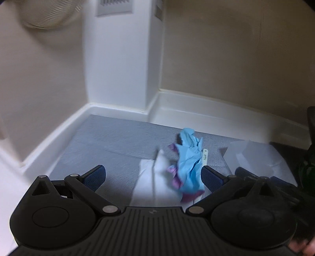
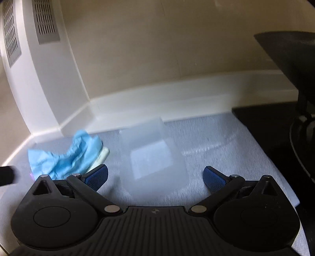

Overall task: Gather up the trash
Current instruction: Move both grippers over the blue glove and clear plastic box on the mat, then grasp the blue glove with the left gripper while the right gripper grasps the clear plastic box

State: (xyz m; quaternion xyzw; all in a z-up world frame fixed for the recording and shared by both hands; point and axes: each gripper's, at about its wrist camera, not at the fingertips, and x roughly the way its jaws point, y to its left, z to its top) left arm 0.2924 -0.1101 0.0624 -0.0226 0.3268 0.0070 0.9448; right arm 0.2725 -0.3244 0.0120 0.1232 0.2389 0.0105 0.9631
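Note:
A crumpled blue glove (image 1: 190, 159) with purple edges lies on the grey carpet, partly over a white tissue (image 1: 155, 181). A small white test strip (image 1: 204, 159) rests against the glove's right side. My left gripper (image 1: 153, 177) is open just above the floor, with the tissue and glove between its blue pads. A clear plastic wrapper (image 1: 254, 157) lies to the right. In the right wrist view my right gripper (image 2: 155, 177) is open over that blurred clear wrapper (image 2: 153, 157). The blue glove (image 2: 67, 157) lies to its left there.
White skirting boards (image 1: 216, 110) and a white column (image 1: 120, 59) with vents close off the corner behind the trash. A dark chair base (image 2: 291, 122) and black mat stand at the right. A fan (image 1: 47, 13) hangs at the upper left.

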